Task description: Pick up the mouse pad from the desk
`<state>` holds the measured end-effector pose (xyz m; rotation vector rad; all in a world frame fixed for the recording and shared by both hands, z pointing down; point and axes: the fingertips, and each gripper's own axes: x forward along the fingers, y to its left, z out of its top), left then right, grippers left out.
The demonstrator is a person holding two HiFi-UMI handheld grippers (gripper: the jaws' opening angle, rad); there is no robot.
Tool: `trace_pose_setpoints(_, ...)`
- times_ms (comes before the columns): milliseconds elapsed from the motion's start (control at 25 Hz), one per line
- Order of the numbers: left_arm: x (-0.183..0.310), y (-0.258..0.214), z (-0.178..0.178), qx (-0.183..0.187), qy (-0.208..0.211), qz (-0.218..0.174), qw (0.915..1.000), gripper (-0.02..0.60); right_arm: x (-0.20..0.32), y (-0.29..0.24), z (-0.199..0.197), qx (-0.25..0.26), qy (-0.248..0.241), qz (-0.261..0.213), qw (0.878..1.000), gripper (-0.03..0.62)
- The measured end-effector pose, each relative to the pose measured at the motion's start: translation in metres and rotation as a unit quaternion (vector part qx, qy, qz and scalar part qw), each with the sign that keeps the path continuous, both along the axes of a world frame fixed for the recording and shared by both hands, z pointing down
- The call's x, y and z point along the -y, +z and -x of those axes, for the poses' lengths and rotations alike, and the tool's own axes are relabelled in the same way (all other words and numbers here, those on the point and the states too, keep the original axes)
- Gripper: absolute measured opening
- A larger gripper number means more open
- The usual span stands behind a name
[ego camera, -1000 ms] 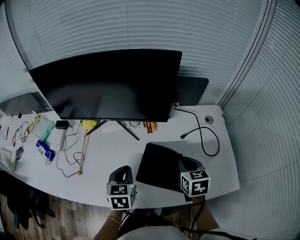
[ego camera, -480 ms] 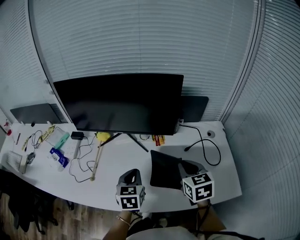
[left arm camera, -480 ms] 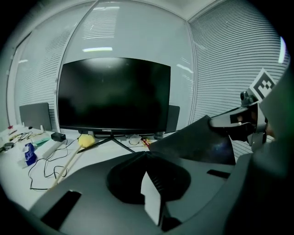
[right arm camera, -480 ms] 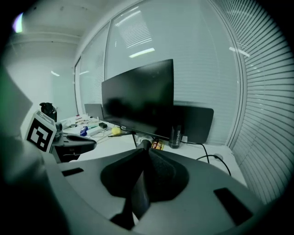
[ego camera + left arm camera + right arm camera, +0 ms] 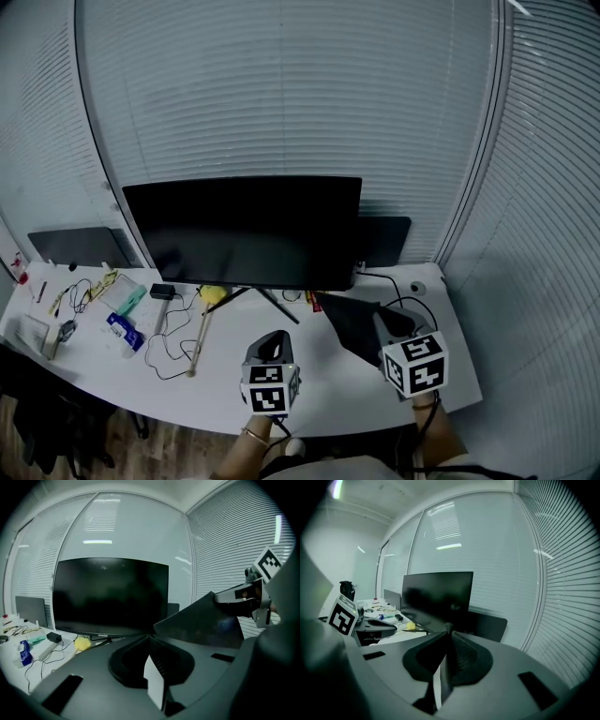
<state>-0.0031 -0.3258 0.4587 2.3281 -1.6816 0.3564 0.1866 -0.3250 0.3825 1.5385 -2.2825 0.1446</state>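
The black mouse pad hangs tilted above the white desk, held by its right edge. My right gripper is shut on that edge; in the right gripper view its jaws press together on a thin dark sheet. In the left gripper view the mouse pad slopes up to the right gripper. My left gripper floats to the left of the pad, apart from it, with its jaws shut on nothing.
A large dark monitor stands behind the pad. A black cable loops at the desk's right end. A yellow object, a wooden stick, thin wires and small items lie left. Blinds cover the windows.
Both grippers have risen. The mouse pad, flat on the desk a second ago, has come up off it in the right gripper and now hangs tilted.
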Motion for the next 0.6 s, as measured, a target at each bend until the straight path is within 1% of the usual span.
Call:
trace_pose_setpoints(200,0.011,-0.03,-0.01,-0.008,0.013,-0.023,0.9996,0.017,0.007,-0.041,-0.005,-0.021,0.0,-0.035,0.999,0.054)
trace_pose_setpoints(320,0.017,-0.045,-0.014,-0.008,0.018,-0.035,0.9992,0.017,0.012,-0.06,-0.008,-0.023,0.004,-0.051,0.998,0.054)
trace_pose_setpoints(440,0.022,-0.054,-0.016,-0.011,0.019,-0.039,0.999,0.017,0.015,-0.068,-0.009,-0.022,0.006,-0.055,0.998,0.054)
trace_pose_setpoints(600,0.025,-0.054,-0.023,-0.01,0.023,-0.037,0.999,0.017,0.018,-0.067,-0.01,-0.022,0.006,-0.052,0.998,0.055)
